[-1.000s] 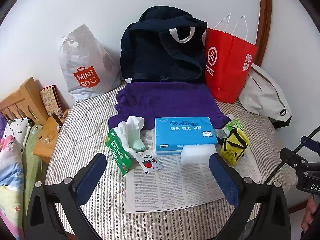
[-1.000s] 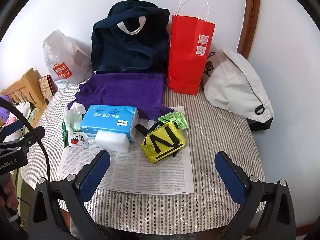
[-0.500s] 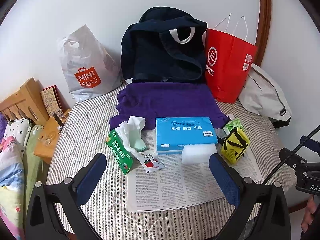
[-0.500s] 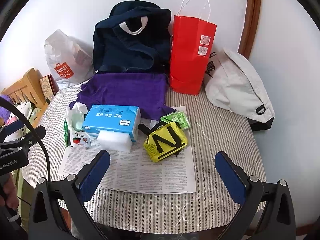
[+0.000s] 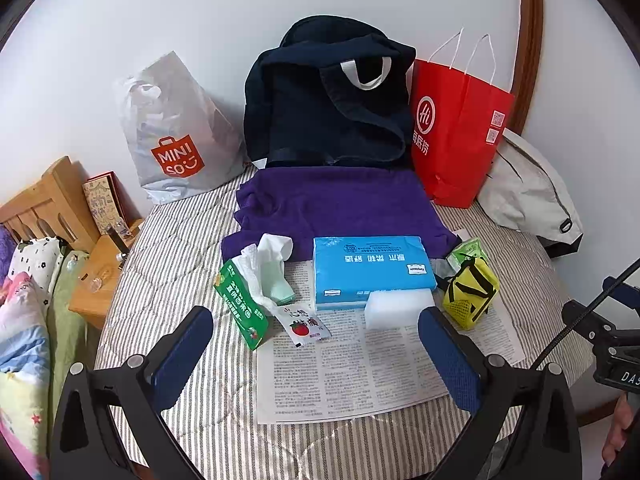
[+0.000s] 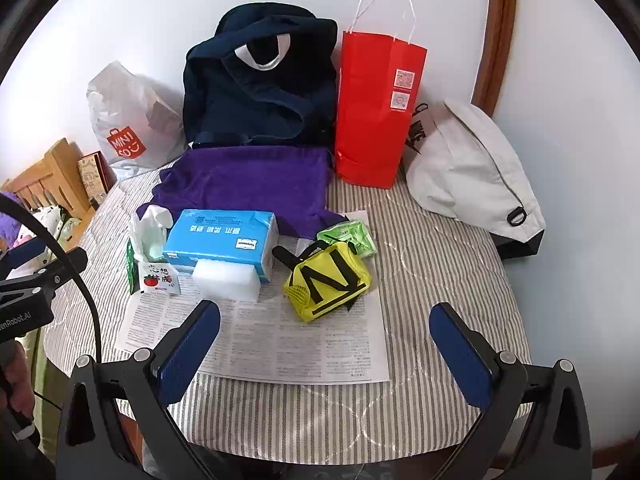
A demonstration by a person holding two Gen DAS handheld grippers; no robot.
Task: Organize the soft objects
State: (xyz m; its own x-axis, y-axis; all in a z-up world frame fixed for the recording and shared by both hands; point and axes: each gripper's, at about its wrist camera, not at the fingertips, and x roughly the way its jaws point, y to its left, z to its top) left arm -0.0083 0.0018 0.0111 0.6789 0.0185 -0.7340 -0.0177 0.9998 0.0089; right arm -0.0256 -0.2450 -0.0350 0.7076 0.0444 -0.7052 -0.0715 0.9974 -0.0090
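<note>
— Where do the soft things lie from the tongs?

— Ahead of both, on the newspaper (image 5: pixel 352 376) over the striped desk (image 6: pixel 440 264). The left tongs (image 5: pixel 316 344) stand wide and empty, with the white sponge (image 5: pixel 398 308) just beyond them, touching the blue tissue pack (image 5: pixel 370 268); its long axis runs crosswise. The right tongs (image 6: pixel 326 338) are equally wide and empty, and nearer the yellow pouch (image 6: pixel 326 280).

— How does the pouch look?

— Crumpled, black-strapped, tilted. A green packet (image 6: pixel 348 236) sits behind it, probably touching, though the overlap hides that.

— And the purple towel (image 5: pixel 340 204)?

— Flat, farther back, before the bags.
</note>
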